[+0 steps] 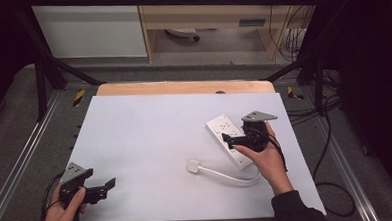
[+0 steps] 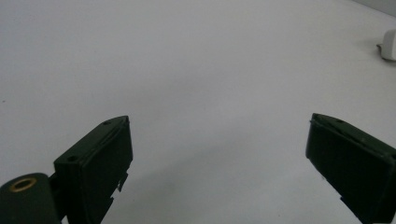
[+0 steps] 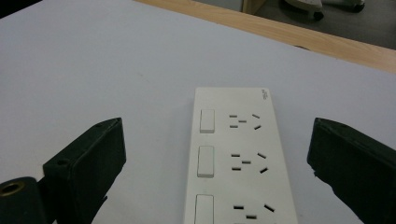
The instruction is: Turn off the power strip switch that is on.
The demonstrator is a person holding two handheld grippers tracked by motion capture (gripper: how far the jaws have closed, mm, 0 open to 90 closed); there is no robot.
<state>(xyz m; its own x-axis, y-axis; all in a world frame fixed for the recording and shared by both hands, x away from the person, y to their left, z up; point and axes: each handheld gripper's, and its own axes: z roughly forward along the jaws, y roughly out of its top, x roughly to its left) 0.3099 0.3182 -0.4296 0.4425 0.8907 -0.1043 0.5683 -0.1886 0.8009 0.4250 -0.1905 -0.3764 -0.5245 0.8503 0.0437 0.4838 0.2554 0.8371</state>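
Note:
A white power strip (image 1: 225, 131) with rocker switches and sockets lies on the right half of the white table cover (image 1: 145, 137). Its white cable (image 1: 227, 175) curves toward the front and ends in a white plug (image 1: 193, 166). My right gripper (image 1: 234, 139) hovers over the near part of the strip. In the right gripper view the strip (image 3: 243, 154) lies between the wide-apart jaws of that gripper (image 3: 217, 140), which stands open without touching it. My left gripper (image 1: 105, 188) rests at the front left corner, open (image 2: 219, 135) over bare cover. The plug (image 2: 388, 44) sits far off at that view's upper right.
A wooden table edge (image 1: 183, 87) runs along the back of the cover. Black frame legs (image 1: 42, 72) stand at the back left and right. Cables (image 1: 332, 184) trail on the floor to the right. A shelf unit (image 1: 205, 20) stands behind the table.

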